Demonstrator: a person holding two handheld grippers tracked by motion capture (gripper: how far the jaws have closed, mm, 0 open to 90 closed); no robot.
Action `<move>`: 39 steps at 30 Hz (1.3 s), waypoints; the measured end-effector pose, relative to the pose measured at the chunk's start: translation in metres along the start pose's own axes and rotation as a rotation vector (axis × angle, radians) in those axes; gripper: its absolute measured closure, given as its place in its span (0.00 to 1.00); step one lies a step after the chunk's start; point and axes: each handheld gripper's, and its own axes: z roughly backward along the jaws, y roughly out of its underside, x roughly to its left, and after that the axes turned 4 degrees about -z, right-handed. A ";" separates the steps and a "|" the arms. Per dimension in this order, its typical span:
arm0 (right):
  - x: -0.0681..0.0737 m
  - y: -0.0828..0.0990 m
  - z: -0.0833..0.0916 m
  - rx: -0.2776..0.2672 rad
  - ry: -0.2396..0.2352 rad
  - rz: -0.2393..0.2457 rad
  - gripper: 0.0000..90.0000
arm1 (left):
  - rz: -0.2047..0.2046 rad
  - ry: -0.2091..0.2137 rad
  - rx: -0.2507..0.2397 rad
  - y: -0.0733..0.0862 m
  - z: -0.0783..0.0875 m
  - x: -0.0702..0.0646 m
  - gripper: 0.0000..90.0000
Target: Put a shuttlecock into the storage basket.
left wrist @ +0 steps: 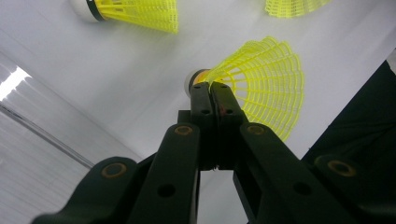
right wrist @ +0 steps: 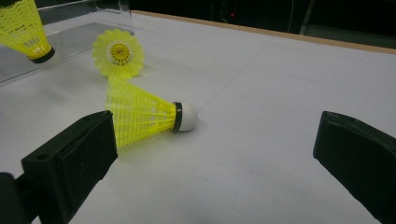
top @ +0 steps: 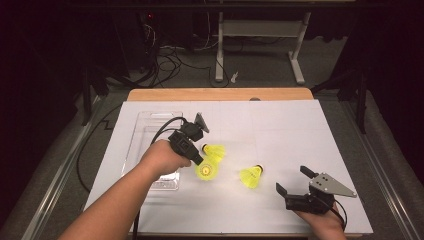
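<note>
My left claw (top: 200, 161) is pressed together on the skirt rim of a yellow shuttlecock (left wrist: 261, 88), lifted above the bench (top: 300, 130) beside the clear tray (top: 150, 125). My right claw (top: 296, 181) is spread, near right of another shuttlecock (right wrist: 144, 116) lying flat.

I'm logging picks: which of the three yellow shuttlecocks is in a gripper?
The shuttlecock pinched at its skirt rim by the left gripper; the other two lie free on the table.

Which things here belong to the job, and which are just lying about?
Job:
held shuttlecock, pinched in the left tool
two loose shuttlecocks
clear tray

Lying about:
floor cables
desk legs
</note>
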 end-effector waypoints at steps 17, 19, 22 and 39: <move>0.000 -0.001 0.001 -0.006 0.002 0.000 0.00 | 0.012 0.000 -0.006 0.003 0.023 -0.001 0.99; 0.000 -0.001 0.001 -0.006 0.001 0.000 0.00 | 0.016 0.002 -0.006 0.003 0.026 0.000 0.99; 0.000 -0.001 0.001 -0.005 0.000 0.000 0.00 | 0.014 0.013 -0.008 0.004 0.029 0.002 0.99; 0.000 0.000 0.000 -0.001 0.002 0.006 0.00 | 0.049 0.000 -0.046 0.014 0.052 0.014 0.99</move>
